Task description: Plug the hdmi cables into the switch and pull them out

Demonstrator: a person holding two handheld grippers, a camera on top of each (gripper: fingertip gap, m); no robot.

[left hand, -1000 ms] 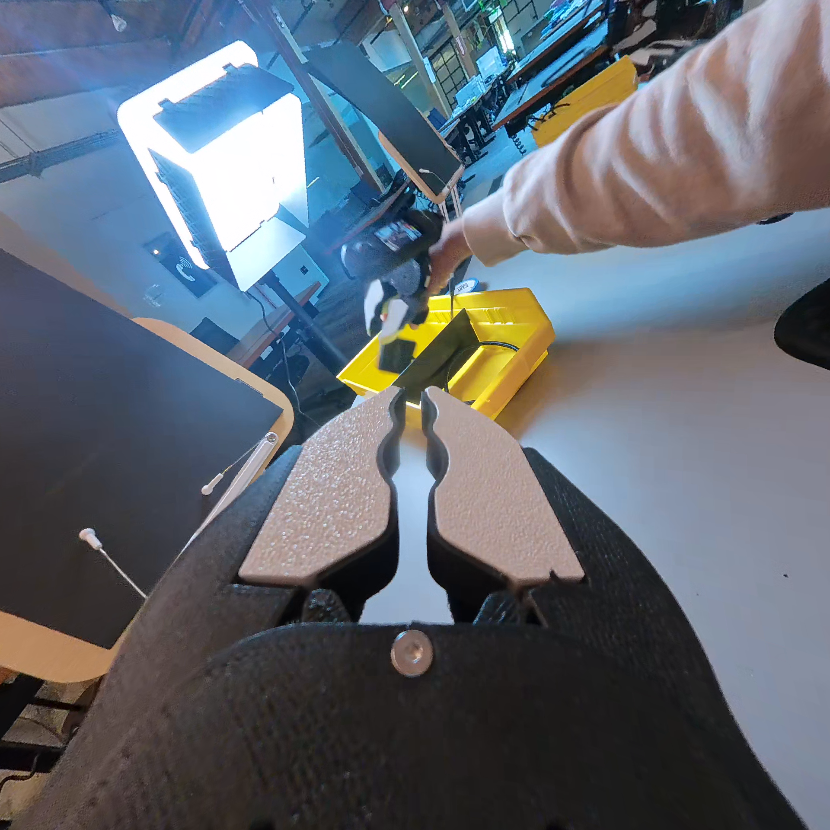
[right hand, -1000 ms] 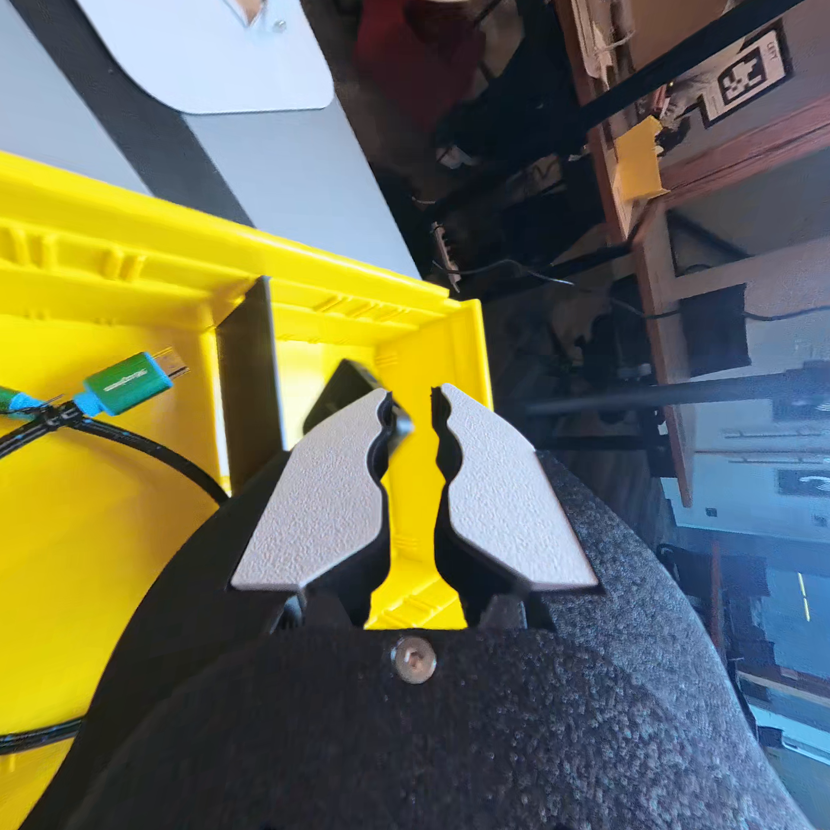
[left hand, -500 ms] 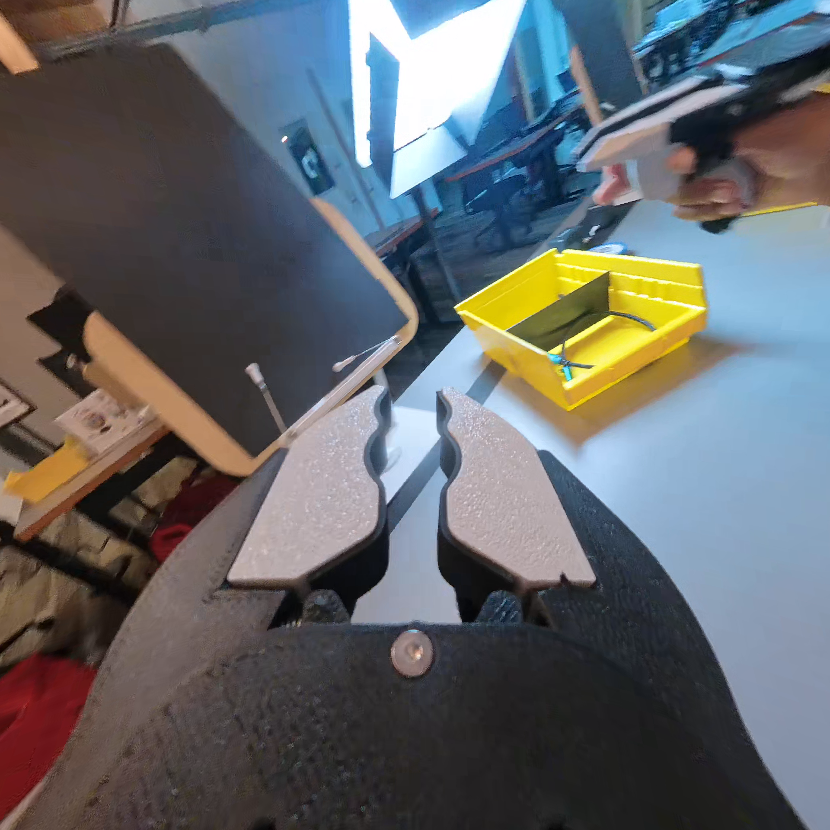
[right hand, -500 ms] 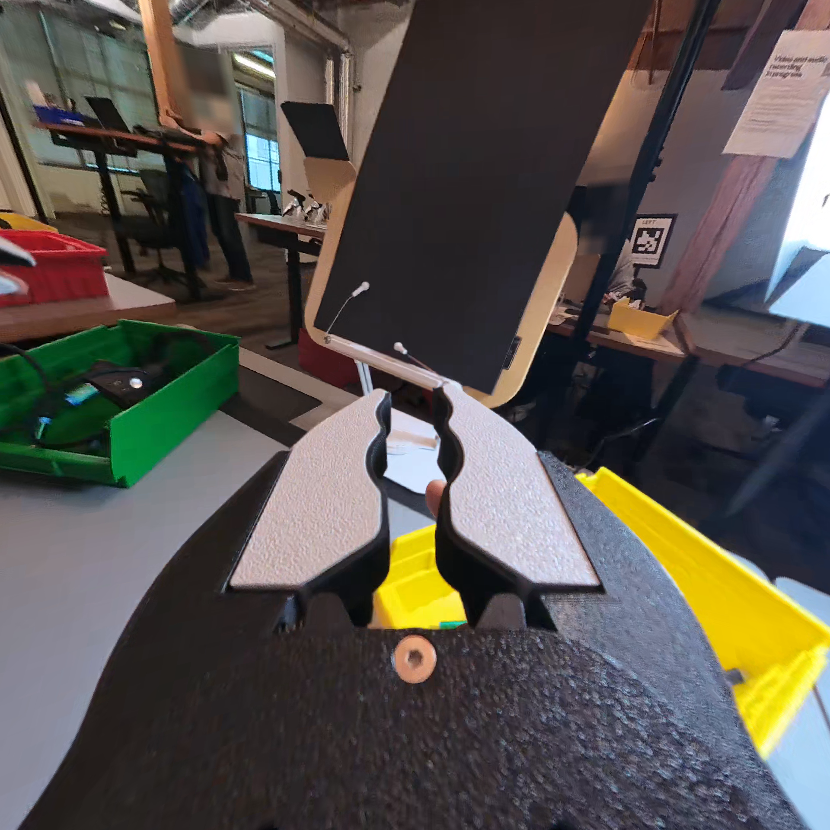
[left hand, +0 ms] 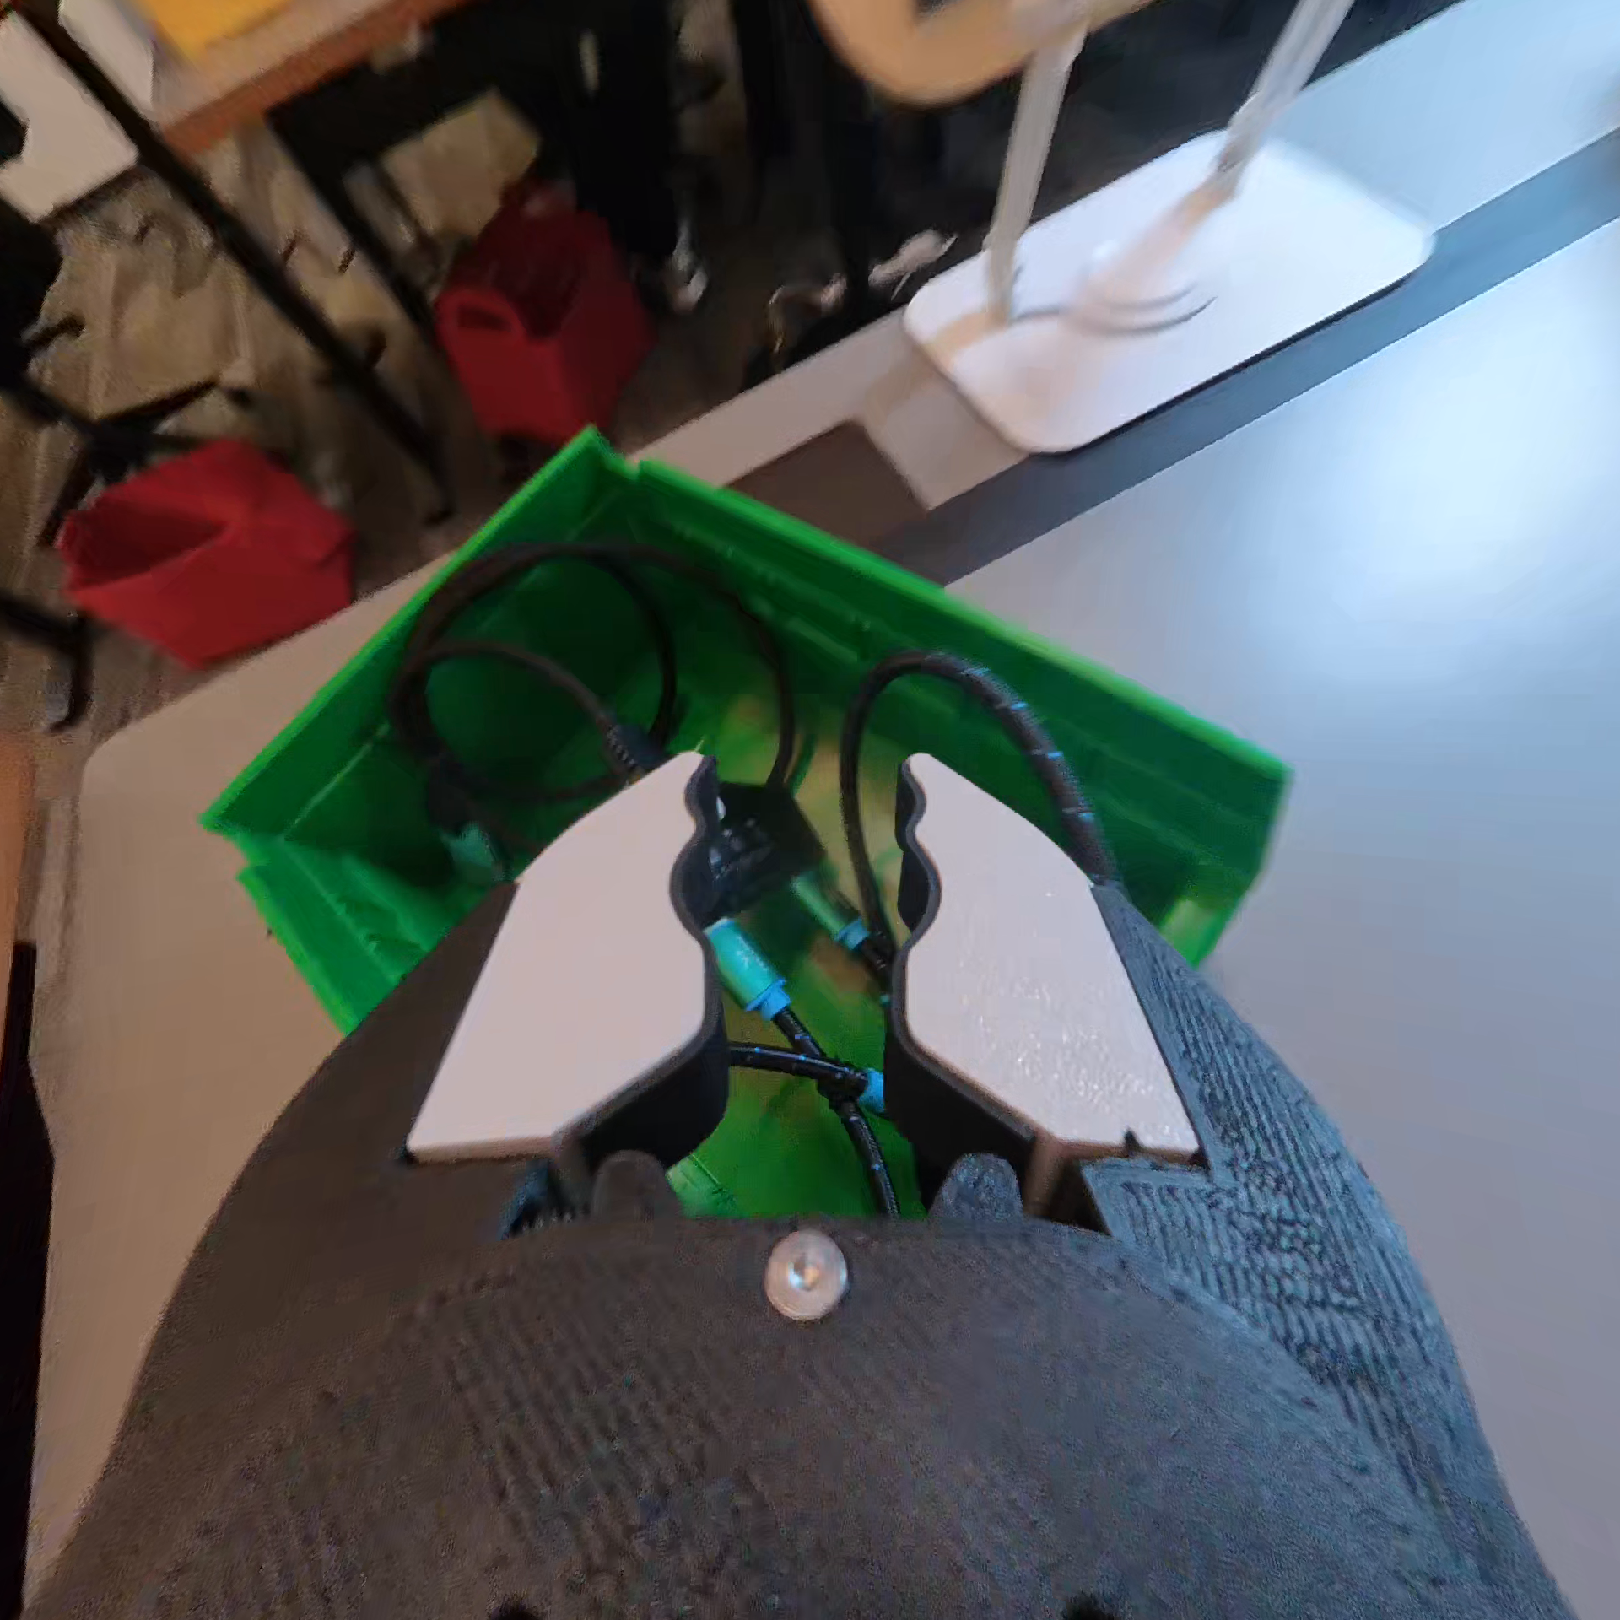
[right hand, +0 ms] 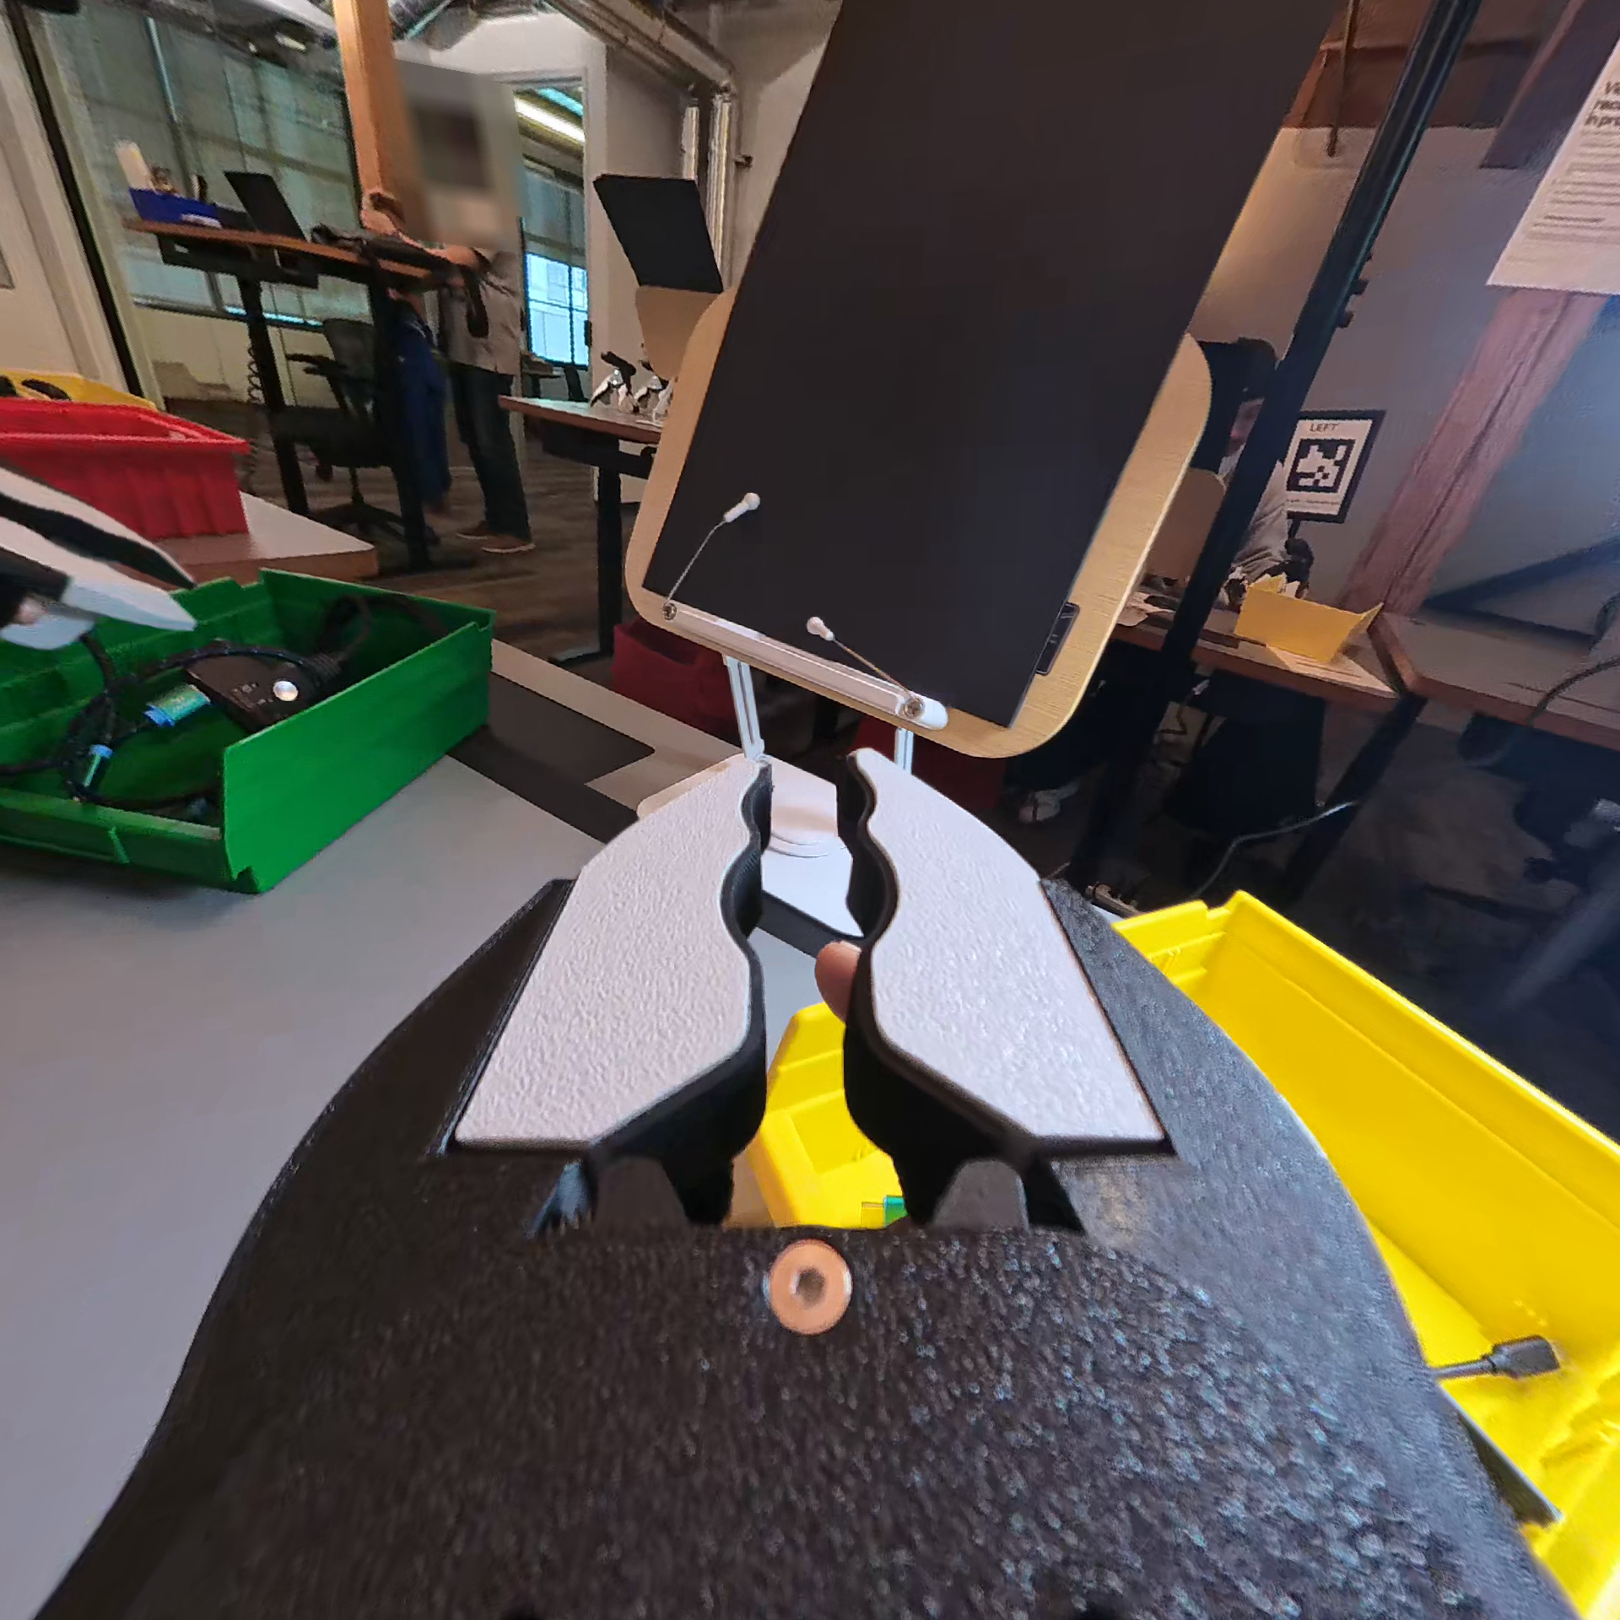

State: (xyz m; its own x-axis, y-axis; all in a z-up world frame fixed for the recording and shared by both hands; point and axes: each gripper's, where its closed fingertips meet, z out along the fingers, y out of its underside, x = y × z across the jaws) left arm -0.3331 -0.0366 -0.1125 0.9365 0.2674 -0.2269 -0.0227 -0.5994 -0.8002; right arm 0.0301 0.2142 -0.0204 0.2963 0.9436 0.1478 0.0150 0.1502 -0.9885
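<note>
- You're at the pick-up step: your left gripper (left hand: 802, 863) hovers over the green bin (left hand: 991, 631), jaws wide apart and holding nothing.
- The switch (left hand: 754, 833) lies at 12 o'clock between them, hdmi cables (left hand: 763, 977) beside it. Next, I'd judge, lower and close on one.
- Your right gripper (right hand: 802, 868) waits above the yellow bin (right hand: 1367, 1087), jaws slightly apart, empty.

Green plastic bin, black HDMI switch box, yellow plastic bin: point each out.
Green plastic bin (right hand: 351, 771), right wrist view, front wall.
Black HDMI switch box (right hand: 250, 692), right wrist view, top face.
Yellow plastic bin (right hand: 1367, 1043), right wrist view, far wall.
</note>
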